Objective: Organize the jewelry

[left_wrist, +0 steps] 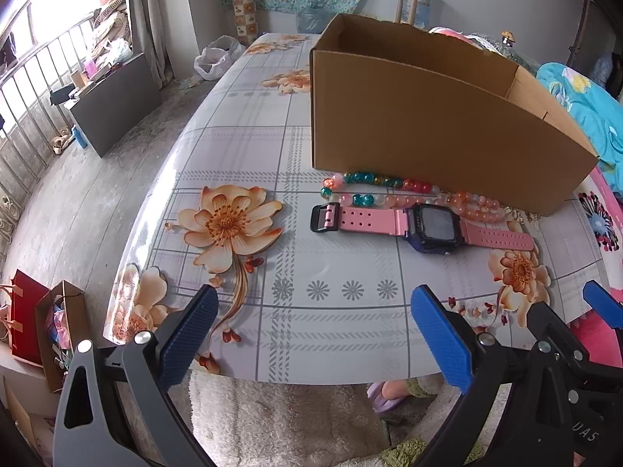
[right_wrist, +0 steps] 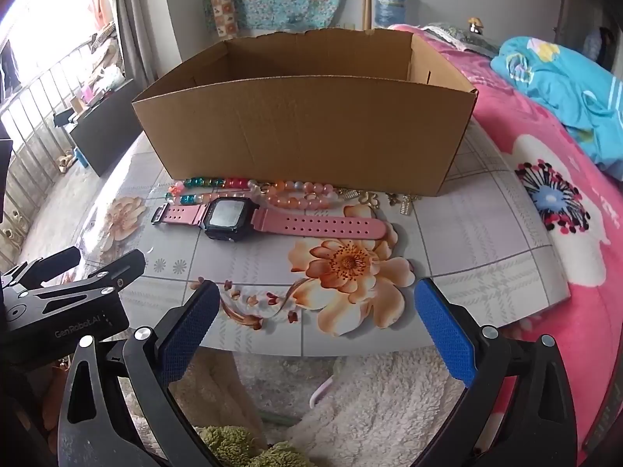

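Observation:
A pink-strapped digital watch [left_wrist: 424,227] [right_wrist: 268,220] lies flat on the flowered table. Behind it lie a string of teal, red and pink beads [left_wrist: 373,186] [right_wrist: 218,188], a peach bead bracelet [left_wrist: 475,204] [right_wrist: 300,194] and small gold charms [right_wrist: 385,196]. An open cardboard box [left_wrist: 428,124] [right_wrist: 303,124] stands just behind them; its inside floor is hidden. My left gripper [left_wrist: 315,334] is open and empty at the table's near edge. My right gripper [right_wrist: 315,330] is open and empty, also at the near edge, right of the left one.
The table [left_wrist: 241,148] has a floral plastic cover. A bed with a pink blanket [right_wrist: 553,210] and a blue quilt [right_wrist: 564,89] adjoins its right side. The floor at left holds a dark board [left_wrist: 117,105] and paper bags [left_wrist: 43,323].

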`<state>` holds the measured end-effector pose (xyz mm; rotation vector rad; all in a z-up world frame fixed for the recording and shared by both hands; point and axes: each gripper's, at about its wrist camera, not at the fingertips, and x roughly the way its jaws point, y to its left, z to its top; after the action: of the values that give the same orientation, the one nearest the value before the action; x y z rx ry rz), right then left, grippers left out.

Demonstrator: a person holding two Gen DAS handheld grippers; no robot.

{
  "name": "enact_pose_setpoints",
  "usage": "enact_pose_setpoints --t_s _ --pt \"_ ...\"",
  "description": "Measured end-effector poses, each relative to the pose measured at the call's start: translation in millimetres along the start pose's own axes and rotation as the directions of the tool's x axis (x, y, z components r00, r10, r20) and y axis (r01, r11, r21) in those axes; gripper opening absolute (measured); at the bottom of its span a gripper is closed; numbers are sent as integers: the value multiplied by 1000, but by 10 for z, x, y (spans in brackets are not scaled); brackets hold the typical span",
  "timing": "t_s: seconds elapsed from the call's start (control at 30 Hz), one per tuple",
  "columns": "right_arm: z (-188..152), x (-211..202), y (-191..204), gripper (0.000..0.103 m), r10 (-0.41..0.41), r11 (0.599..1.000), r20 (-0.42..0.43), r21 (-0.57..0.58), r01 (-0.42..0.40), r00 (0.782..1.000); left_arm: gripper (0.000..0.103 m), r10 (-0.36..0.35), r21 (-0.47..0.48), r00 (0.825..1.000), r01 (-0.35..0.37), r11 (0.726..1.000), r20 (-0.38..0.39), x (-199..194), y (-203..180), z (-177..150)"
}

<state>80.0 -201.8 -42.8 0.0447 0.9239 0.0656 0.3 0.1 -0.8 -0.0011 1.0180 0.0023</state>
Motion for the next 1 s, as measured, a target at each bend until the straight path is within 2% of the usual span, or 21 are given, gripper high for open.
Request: enact_pose_setpoints --t_s 0.47,0.7,0.77,0.93,1.0 --pt "7 64 -66 96 27 999 -8 20 -27 1000 97 28 7 999 -28 1000 -20 146 -34 28" --pt "32 110 -123 95 69 997 -1 30 -69 998 97 50 30 999 -49 998 -13 298 -7 57" --pt "51 118 -131 91 84 996 5 25 -84 996 97 34 40 999 -34 999 6 352 38 81" --pt "180 215 -67 81 142 989 6 -46 -141 990 97 67 93 998 -66 993 -7 449 85 89" --pt "261 298 4 78 185 978 -9 -94 -185 983 97 42 107 999 -38 994 -32 541 95 79"
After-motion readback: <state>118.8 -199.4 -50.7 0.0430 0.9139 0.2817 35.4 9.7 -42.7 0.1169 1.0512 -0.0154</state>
